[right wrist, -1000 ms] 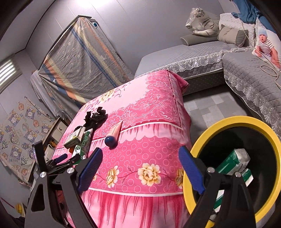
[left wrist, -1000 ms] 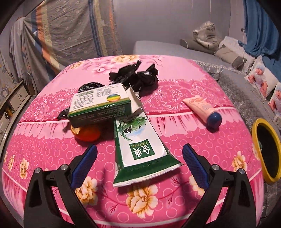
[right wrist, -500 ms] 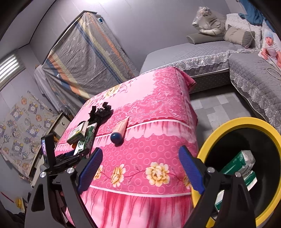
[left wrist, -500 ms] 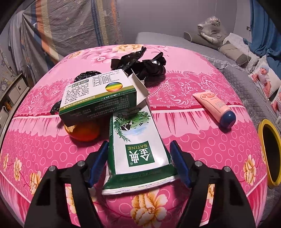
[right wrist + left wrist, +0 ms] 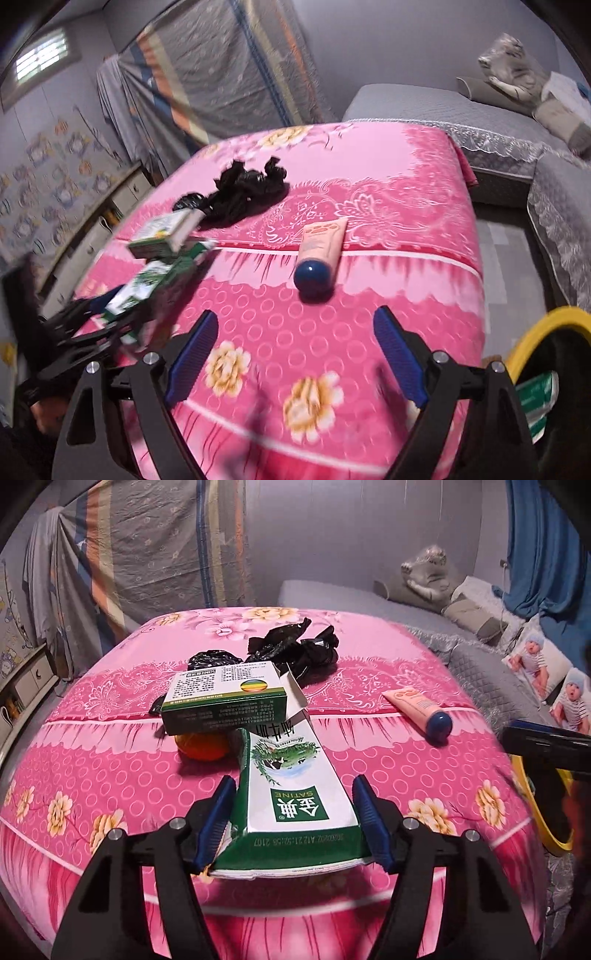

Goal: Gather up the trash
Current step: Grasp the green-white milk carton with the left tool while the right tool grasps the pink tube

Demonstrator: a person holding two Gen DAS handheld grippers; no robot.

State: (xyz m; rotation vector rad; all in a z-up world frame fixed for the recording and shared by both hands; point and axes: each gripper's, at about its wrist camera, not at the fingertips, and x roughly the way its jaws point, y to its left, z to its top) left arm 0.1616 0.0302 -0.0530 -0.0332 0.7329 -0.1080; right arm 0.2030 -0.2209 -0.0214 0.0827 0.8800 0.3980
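My left gripper (image 5: 293, 821) is shut on the near end of a flattened green and white milk carton (image 5: 291, 794) on the pink table (image 5: 110, 775). A green medicine box (image 5: 225, 698) rests on an orange (image 5: 203, 746) just beyond. Black plastic bags (image 5: 295, 653) lie farther back. A pink tube with a blue cap (image 5: 421, 709) lies at right. My right gripper (image 5: 295, 354) is open and empty above the table edge, with the pink tube (image 5: 321, 247) ahead of it. The left gripper with the carton (image 5: 147, 284) shows at its left.
A yellow-rimmed black bin (image 5: 546, 350) stands on the floor right of the table, with green and white cartons (image 5: 535, 398) inside; its rim also shows in the left wrist view (image 5: 535, 812). A grey sofa (image 5: 461, 118) is behind, a cabinet (image 5: 26, 679) at left.
My left gripper moved forward and closed on the milk carton. My right gripper swung from the bin toward the table and now faces the pink tube.
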